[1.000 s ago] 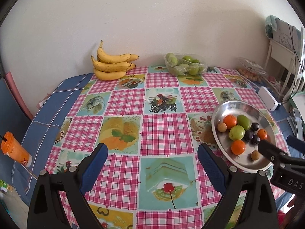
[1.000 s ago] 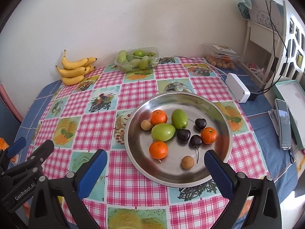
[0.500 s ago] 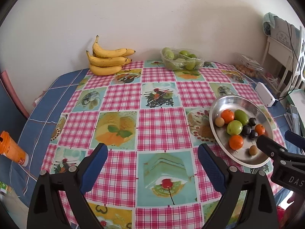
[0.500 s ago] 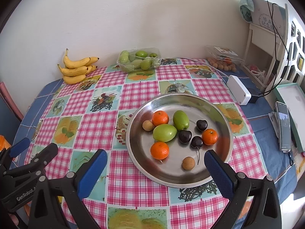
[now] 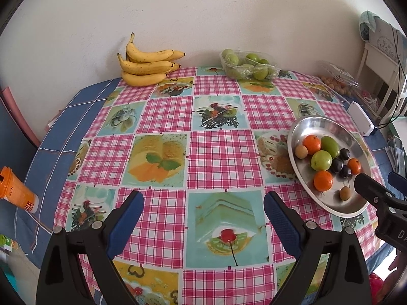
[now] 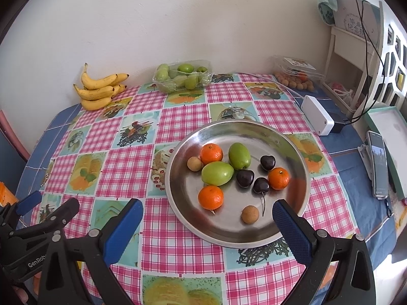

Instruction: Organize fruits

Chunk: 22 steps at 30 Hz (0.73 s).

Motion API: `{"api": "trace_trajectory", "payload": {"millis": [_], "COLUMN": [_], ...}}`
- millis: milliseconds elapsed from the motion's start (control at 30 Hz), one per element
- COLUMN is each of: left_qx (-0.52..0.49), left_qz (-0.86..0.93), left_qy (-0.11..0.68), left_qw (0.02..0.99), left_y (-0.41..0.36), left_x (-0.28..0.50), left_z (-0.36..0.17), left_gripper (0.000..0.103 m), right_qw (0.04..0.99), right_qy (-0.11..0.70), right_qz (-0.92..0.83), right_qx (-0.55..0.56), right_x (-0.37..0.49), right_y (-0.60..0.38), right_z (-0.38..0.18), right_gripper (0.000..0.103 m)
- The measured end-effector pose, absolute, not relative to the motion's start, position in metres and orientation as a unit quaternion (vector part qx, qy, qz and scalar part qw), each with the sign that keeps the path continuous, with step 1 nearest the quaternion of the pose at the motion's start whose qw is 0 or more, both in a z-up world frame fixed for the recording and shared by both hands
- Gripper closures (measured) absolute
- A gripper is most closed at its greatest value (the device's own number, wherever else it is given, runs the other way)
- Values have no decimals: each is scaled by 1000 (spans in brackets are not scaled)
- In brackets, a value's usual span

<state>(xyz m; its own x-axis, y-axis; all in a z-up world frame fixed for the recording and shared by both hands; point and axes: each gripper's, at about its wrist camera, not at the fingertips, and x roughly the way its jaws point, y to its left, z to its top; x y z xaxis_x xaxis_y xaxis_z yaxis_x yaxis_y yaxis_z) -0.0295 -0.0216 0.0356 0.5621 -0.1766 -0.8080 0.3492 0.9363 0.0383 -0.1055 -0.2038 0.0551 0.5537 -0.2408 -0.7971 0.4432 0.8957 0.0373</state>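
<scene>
The left gripper (image 5: 203,211) hangs with its tongs wide and empty above the checked tablecloth (image 5: 216,152), while the right gripper (image 6: 207,214) hovers, equally wide and holding nothing, over the near rim of the steel plate (image 6: 254,132). On that plate lie oranges (image 6: 211,153), green fruits (image 6: 217,173), dark cherries (image 6: 245,178) and small brown fruits (image 6: 250,214). Against the white wall, bananas (image 6: 100,90) sit at ten o'clock from the plate and a wrapped tray of green fruit (image 6: 183,76) at eleven o'clock.

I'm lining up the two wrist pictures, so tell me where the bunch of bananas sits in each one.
Left wrist view: the bunch of bananas lies upper left of centre, at the table's far edge against the wall.
Right wrist view: the bananas lie far left, at the same far edge.
Shared landmark: the clear tub of green fruit, just right of the bananas in both.
</scene>
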Motion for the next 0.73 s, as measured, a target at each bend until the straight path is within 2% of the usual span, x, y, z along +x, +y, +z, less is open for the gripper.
{"api": "trace_trajectory", "payload": {"millis": [733], "left_qx": [105], "left_qz": [-125], "left_qy": [458], "left_qw": [874], "left_y": [-19], "left_x": [-26], "left_z": [29], "left_gripper": [8], "right_qw": [865], "right_qy": [443], "right_qz": [-200], "right_qx": [124], "right_x": [-104], "right_y": [-207], "right_z": [49], "right_gripper": [0]}}
